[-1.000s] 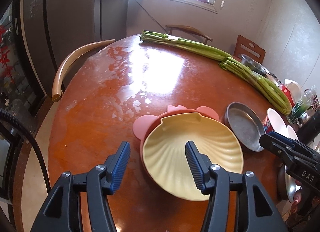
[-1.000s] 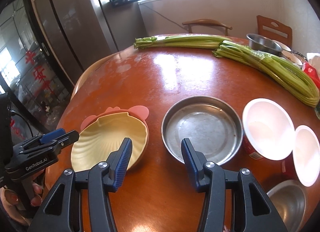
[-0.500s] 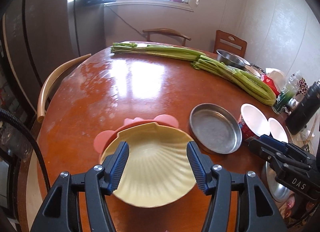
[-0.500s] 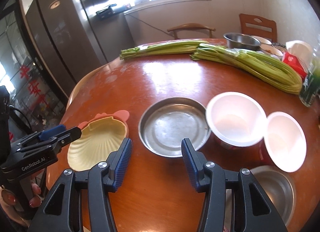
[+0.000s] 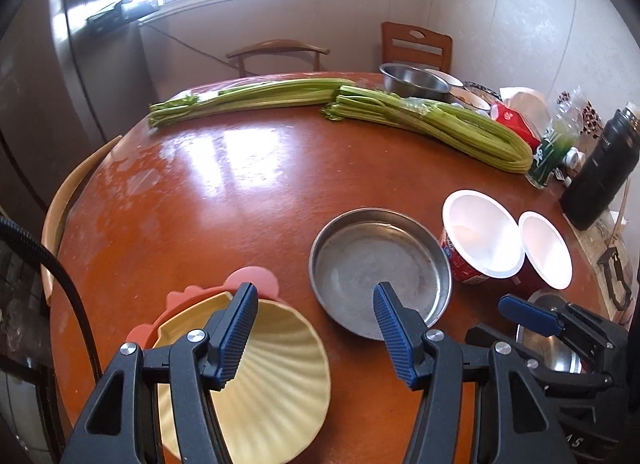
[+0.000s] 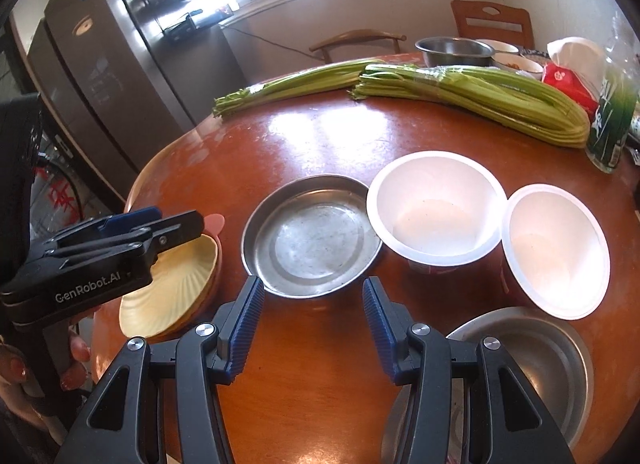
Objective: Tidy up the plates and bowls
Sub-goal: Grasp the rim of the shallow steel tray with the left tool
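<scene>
On the round brown bench, a yellow shell plate sits on a pink plate at the left. The left claw hangs over them, open, holding nothing. Next comes a flat metal pan. The right claw is open and empty just in front of it. Then two white bowls touch each other, with a metal bowl nearest.
</scene>
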`<state>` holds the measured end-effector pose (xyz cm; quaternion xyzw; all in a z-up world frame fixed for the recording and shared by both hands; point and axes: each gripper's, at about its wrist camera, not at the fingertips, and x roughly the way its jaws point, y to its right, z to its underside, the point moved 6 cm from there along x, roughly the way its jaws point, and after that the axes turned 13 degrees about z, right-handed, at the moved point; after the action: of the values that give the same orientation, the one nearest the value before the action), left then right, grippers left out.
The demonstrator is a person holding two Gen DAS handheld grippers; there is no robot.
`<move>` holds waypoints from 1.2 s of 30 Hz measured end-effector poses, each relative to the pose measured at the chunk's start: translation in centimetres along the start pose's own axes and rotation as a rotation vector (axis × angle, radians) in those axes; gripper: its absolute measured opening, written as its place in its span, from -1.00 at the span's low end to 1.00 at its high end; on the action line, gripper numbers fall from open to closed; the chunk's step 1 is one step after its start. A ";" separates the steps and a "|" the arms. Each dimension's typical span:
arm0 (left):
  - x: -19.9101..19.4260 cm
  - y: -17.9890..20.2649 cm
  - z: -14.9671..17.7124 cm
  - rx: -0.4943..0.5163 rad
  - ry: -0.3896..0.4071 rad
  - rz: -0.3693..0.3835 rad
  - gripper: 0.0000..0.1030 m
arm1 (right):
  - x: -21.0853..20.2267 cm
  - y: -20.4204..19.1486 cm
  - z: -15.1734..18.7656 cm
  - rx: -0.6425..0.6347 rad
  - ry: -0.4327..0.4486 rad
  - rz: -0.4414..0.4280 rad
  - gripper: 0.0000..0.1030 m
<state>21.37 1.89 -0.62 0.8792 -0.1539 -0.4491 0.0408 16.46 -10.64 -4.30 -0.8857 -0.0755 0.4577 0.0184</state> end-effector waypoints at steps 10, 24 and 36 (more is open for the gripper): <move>4.9 -0.6 -1.7 -0.006 -0.108 0.048 0.17 | 2.2 -0.7 0.1 0.037 -0.072 -0.027 0.04; 9.7 -2.3 -2.2 -0.012 -0.198 0.050 0.17 | 5.6 -1.5 0.4 0.077 -0.168 0.024 0.05; 11.5 -2.4 -1.8 0.001 -0.235 0.071 -0.17 | 7.7 -1.5 -0.4 0.074 -0.198 0.069 0.10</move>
<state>29.67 0.50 -9.01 0.8145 -0.1890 -0.5472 0.0381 20.98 -7.98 -10.15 -0.8370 -0.0296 0.5456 0.0277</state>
